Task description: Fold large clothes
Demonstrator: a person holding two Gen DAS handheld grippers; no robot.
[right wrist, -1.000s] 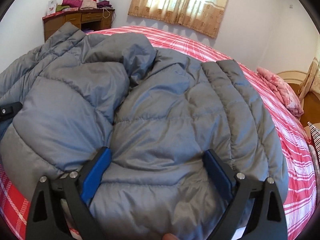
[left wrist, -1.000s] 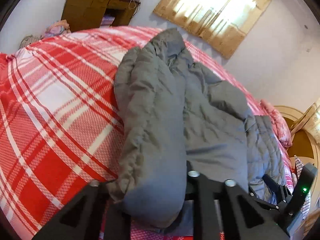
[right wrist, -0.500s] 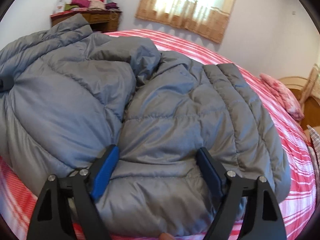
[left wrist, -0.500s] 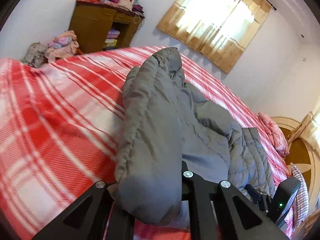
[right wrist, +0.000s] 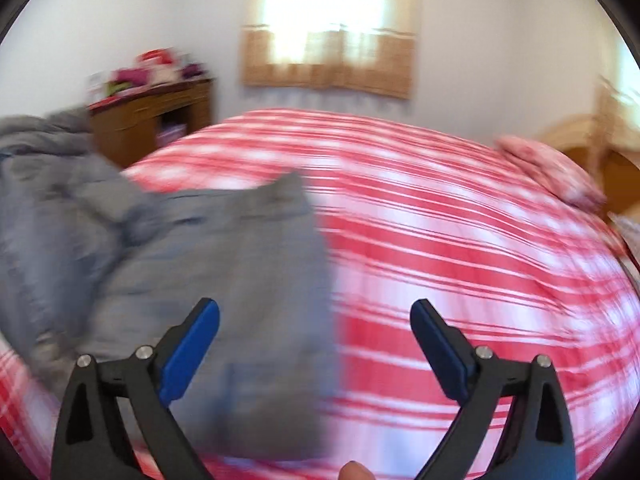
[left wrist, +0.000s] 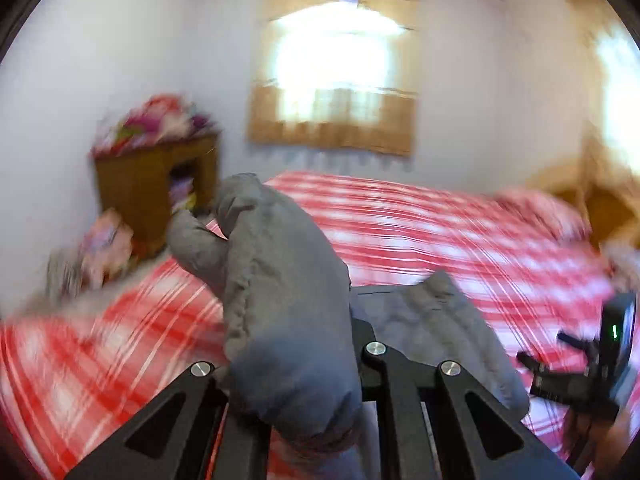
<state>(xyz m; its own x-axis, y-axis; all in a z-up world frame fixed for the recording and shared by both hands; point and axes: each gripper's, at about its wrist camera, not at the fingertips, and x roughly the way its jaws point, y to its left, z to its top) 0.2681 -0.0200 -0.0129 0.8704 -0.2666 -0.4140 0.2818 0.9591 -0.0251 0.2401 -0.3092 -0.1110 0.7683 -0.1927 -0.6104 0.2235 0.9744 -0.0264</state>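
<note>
Red-and-white plaid bed [right wrist: 460,240] carries the grey quilted puffer jacket [right wrist: 224,280], pinched by the left gripper [left wrist: 288,376]; the spread, empty right gripper [right wrist: 316,344] should catch the hem beside its left finger.

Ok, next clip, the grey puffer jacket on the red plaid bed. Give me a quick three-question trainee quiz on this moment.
1. True or false: the left gripper is shut on a bunched part of the grey jacket.
2. Multiple choice: the right gripper is (A) clamped on the jacket, (B) open with nothing between its blue pads, (C) holding the pink pillow.
3. Fill in: in the right wrist view, the jacket lies to the ____ of the bedspread.

Key: 1 true; 2 B; 3 left.
</note>
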